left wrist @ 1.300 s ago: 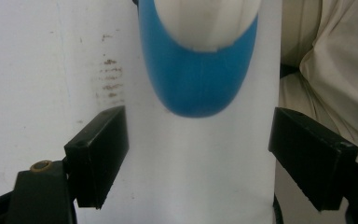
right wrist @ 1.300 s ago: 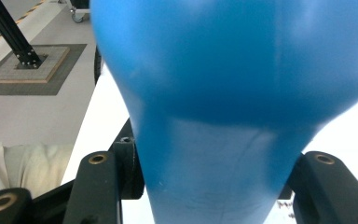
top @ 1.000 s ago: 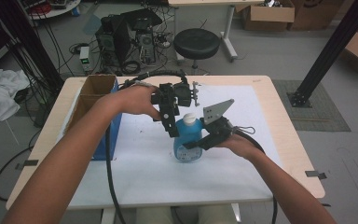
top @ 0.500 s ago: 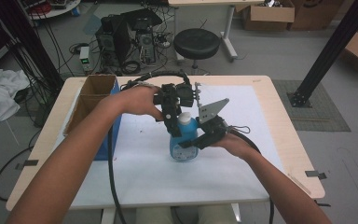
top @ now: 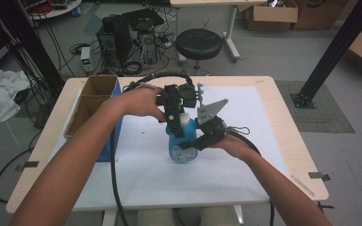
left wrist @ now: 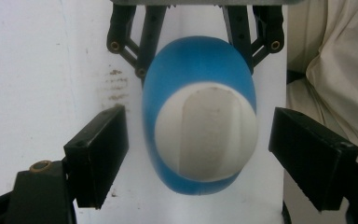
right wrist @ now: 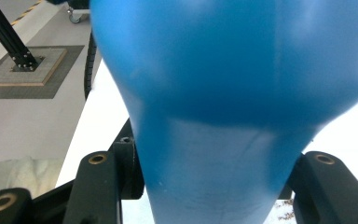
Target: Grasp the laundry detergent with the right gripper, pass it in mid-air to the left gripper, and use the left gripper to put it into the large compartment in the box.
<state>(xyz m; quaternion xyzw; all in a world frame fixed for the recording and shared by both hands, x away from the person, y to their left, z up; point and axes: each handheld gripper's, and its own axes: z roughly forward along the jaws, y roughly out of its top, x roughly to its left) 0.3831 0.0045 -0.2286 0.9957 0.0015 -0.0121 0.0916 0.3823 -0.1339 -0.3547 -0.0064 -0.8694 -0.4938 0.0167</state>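
A person's two forearms reached in over the desk [top: 283,141], which was covered by a white sheet [top: 245,117]. Nearest, the right gripper [top: 191,143] had its jaws closed on the lower body of a blue bottle [top: 183,149] standing upright near the middle of the sheet; the right gripper view had the blue plastic pinched between the two black jaws. Above it, the left gripper [top: 175,123] came down over the bottle's white cap [top: 185,119]. In the left gripper view, the jaws stood apart on either side of the cap [left wrist: 205,133], a gap on each side, touching nothing. To the person's left, a blue-sided cardboard box [top: 92,106] with two open compartments sat at the desk's edge. Farther back, on the floor beyond the desk, stood a black round stool [top: 199,44] and a computer tower [top: 122,37] among tangled cables, with brown cartons [top: 271,14] by the far wall.
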